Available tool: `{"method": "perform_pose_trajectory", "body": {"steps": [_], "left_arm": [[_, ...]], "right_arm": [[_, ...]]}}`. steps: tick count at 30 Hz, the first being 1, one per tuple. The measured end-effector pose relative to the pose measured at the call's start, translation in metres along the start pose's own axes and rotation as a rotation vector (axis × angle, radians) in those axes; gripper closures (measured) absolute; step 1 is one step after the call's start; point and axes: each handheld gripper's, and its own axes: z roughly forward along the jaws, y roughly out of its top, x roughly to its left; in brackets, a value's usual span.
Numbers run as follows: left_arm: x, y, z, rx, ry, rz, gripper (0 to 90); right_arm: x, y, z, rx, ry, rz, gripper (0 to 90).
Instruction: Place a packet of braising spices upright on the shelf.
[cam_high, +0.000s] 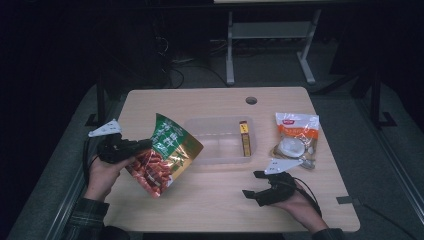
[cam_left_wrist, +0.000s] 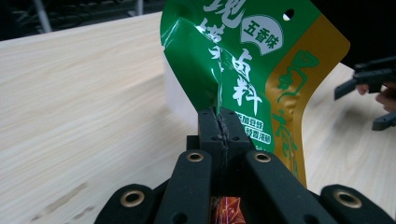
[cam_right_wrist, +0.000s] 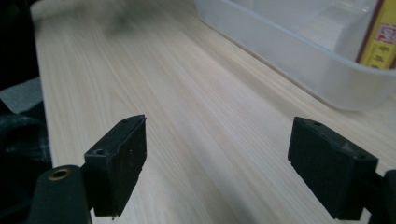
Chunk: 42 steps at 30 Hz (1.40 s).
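Green snack bag (cam_high: 167, 152), clamped in the left gripper (cam_left_wrist: 218, 122) jaws, is needing level carrying to the tub (cam_high: 220, 156); right gripper (cam_right_wrist: 233, 163) jaws are standing apart.

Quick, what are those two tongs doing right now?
Left tongs: closed on the green snack bag, held above the table.
Right tongs: open, holding nothing.

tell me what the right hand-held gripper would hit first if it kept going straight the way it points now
Probably nothing soon: the right hand-held gripper, jaws open and empty, points along bare table. The clear plastic bin lies off to one side of that line, though depth is hard to judge.
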Motion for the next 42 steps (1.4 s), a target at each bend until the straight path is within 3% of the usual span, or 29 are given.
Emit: {"method": "perform_pose_trajectory", "body": {"steps": [10, 17, 28, 35, 42], "left_arm": [[-0.027, 0.005, 0.026, 0.009, -0.097, 0.038, 90.0], [-0.043, 0.008, 0.036, 0.015, -0.126, 0.064, 90.0], [-0.056, 0.005, 0.054, 0.036, -0.170, 0.068, 90.0], [-0.061, 0.005, 0.060, 0.051, -0.189, 0.080, 90.0], [-0.063, 0.002, 0.063, 0.065, -0.201, 0.087, 90.0]], "right_arm": [[0.010, 0.019, 0.017, -0.054, 0.078, -0.022, 23.2], [0.019, 0.037, 0.029, -0.116, 0.122, -0.046, 26.4], [0.022, 0.051, 0.037, -0.183, 0.151, -0.031, 36.5], [0.021, 0.056, 0.046, -0.198, 0.179, -0.011, 47.9], [0.021, 0.058, 0.047, -0.191, 0.188, -0.003, 75.1]]}}
